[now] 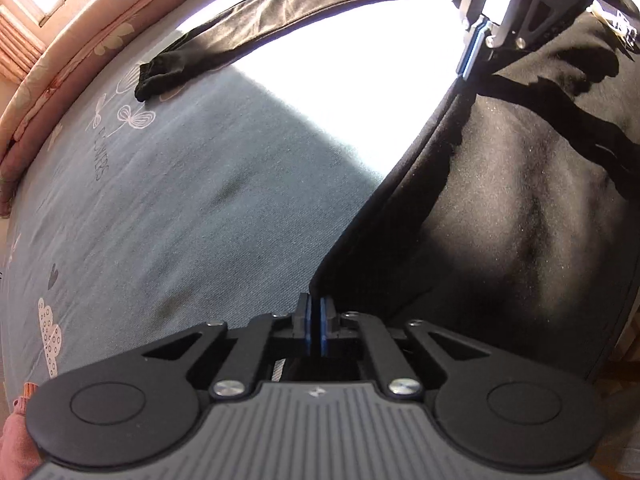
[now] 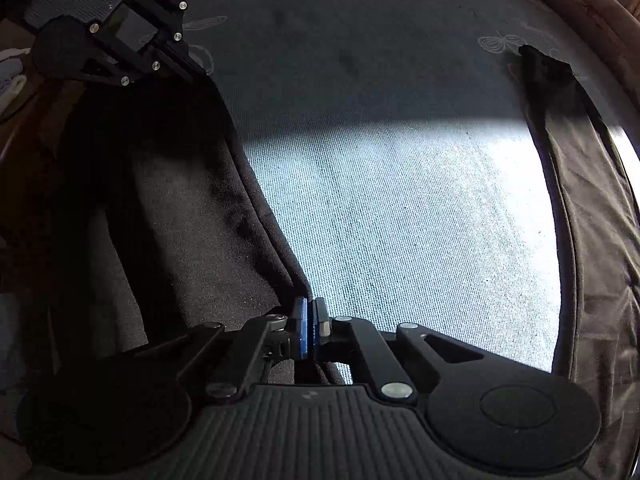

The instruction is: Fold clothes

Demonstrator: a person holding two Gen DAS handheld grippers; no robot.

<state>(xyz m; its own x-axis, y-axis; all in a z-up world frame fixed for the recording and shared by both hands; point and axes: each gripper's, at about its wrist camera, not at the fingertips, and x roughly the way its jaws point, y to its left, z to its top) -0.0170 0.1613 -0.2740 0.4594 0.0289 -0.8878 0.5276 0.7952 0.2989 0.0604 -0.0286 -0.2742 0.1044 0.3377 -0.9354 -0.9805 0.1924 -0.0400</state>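
A black long-sleeved garment (image 1: 500, 200) lies spread on a blue-grey bed sheet (image 1: 160, 200). One sleeve (image 1: 200, 52) stretches out to the left across the sheet. My left gripper (image 1: 315, 320) is shut on the garment's side edge near the bottom of the left wrist view. Further along the same edge, my right gripper (image 1: 470, 56) is pinched on the fabric too. In the right wrist view the right gripper (image 2: 311, 320) is shut on the garment (image 2: 180, 220) at its seam. There the left gripper (image 2: 196, 74) shows at the top left and the sleeve (image 2: 580, 200) runs down the right side.
A bright sunlit patch (image 1: 360, 80) covers the sheet between sleeve and body. Pink flowered bedding (image 1: 80, 20) borders the sheet at the top left. A pink cloth (image 1: 16, 440) shows at the lower left corner. The sheet (image 2: 400, 200) carries flower prints.
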